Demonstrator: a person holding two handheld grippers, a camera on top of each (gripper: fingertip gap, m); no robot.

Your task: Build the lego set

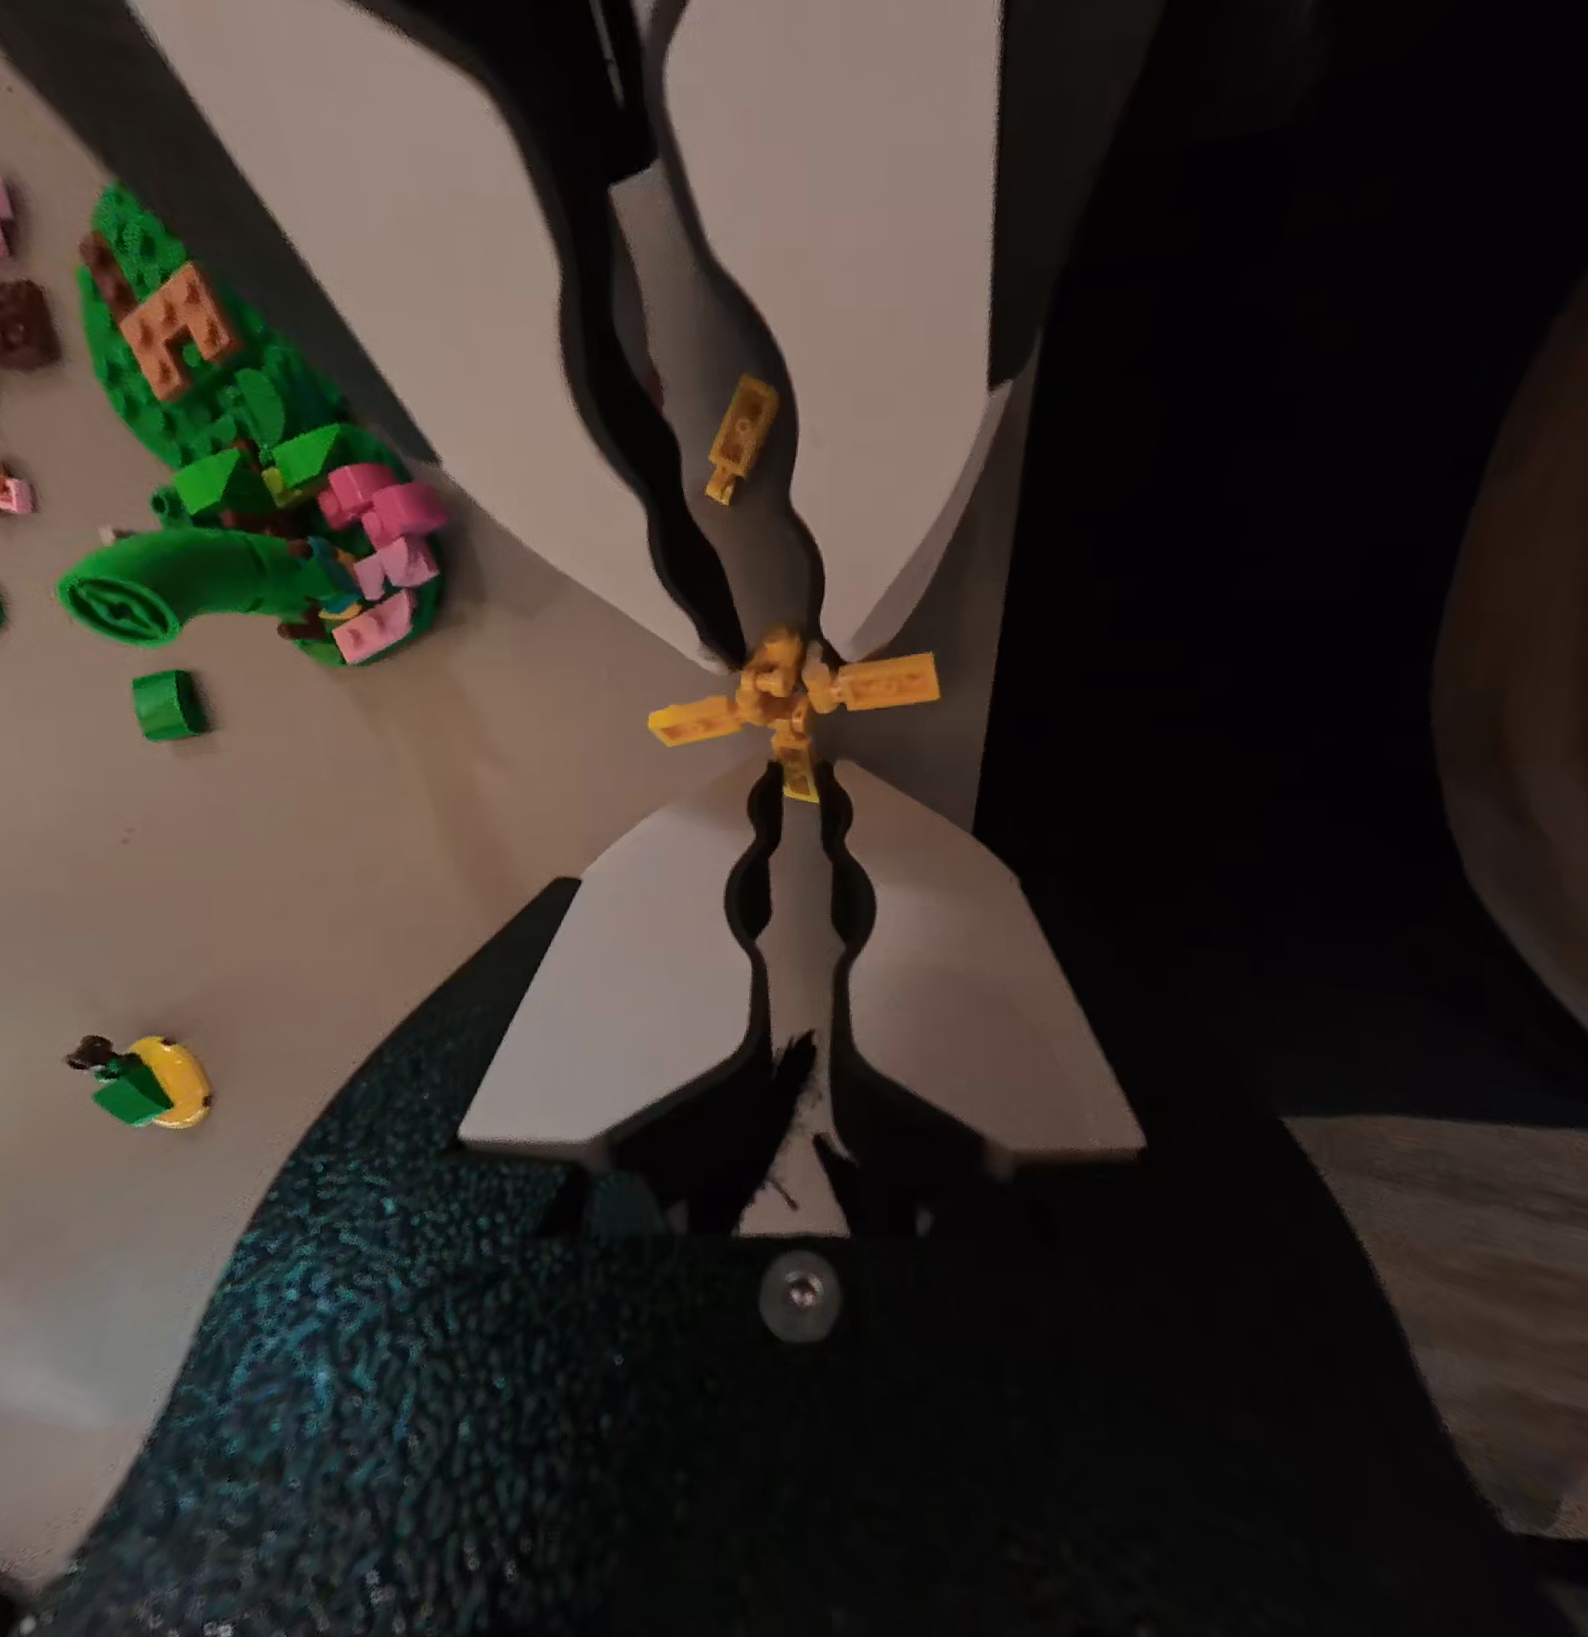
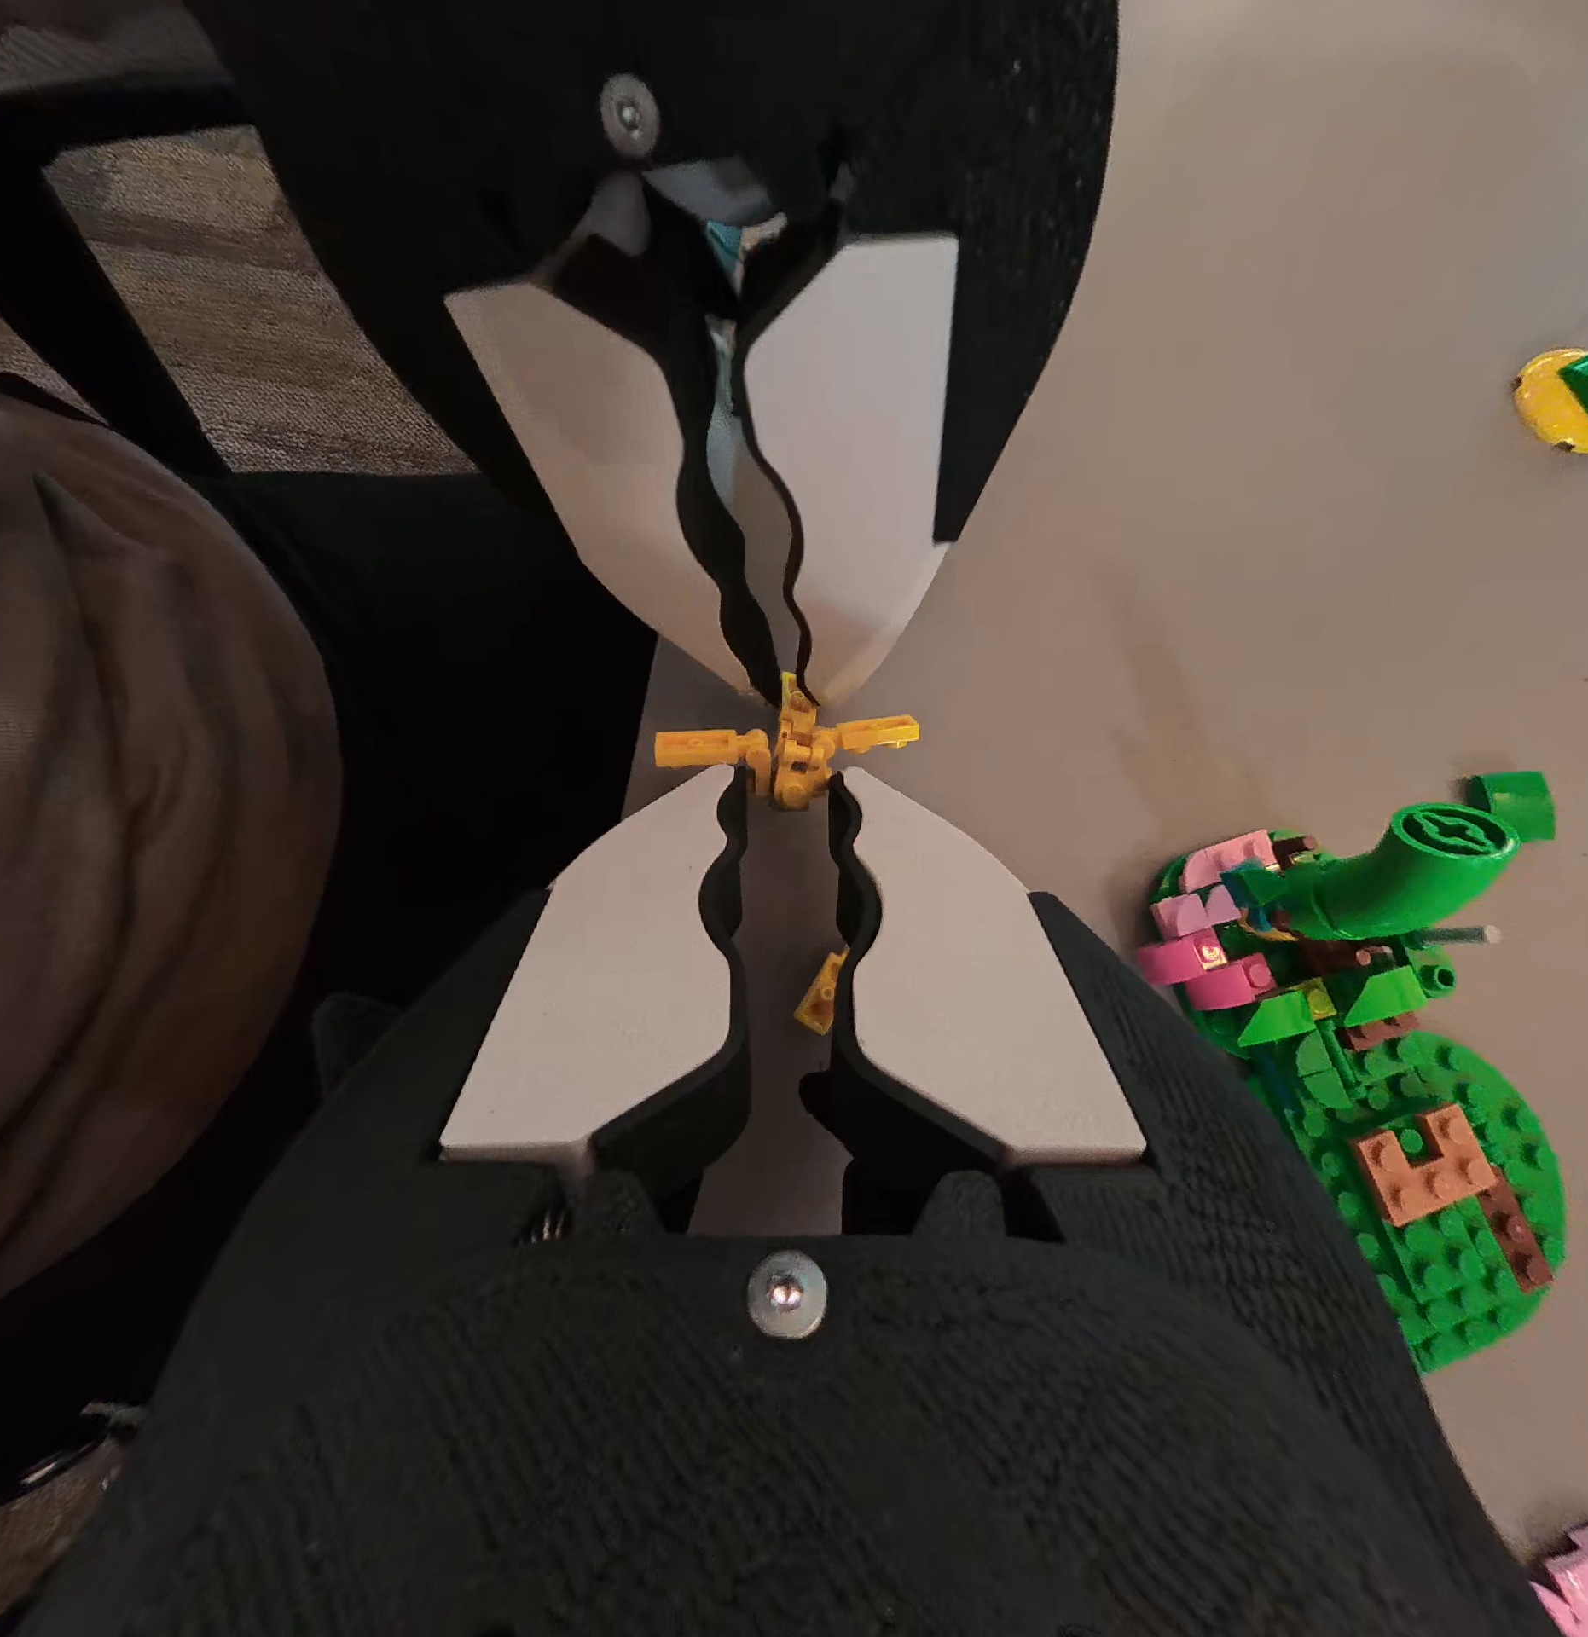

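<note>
1. Left gripper (image 1: 795, 771), white fingers with black wavy pads: tips nearly together, pinching the lower arm of the small yellow-orange cross-shaped lego assembly (image 1: 795, 700). Judged purpose: to steady the piece in the air.

2. Right gripper (image 2: 786, 779), same make, meeting the left tip to tip: fingers drawn close round the hub of the yellow-orange assembly (image 2: 786, 748). Whether it bears down on the hub or merely frames it is hard to tell in this dim view. Judged purpose: the two grips oppose, so a part can be pressed or turned at the hub.

3. Assembly, position: directly between both pairs of tips, held clear of the table, two flat arms jutting sideways beyond the fingers.

4. Loose yellow hinge plate (image 1: 739, 434): lying on the pale grey tabletop (image 1: 241, 886), seen through the right gripper's finger gap; probably the next arm to be fitted.

5. Green round studded baseplate with pink petals, brown plates and a curved green tube (image 2: 1393, 1090): on the table, well apart from the grippers, awaiting the finished part.

6. Small yellow-and-green sub-build (image 1: 152, 1085): apart, near the table edge.
</note>
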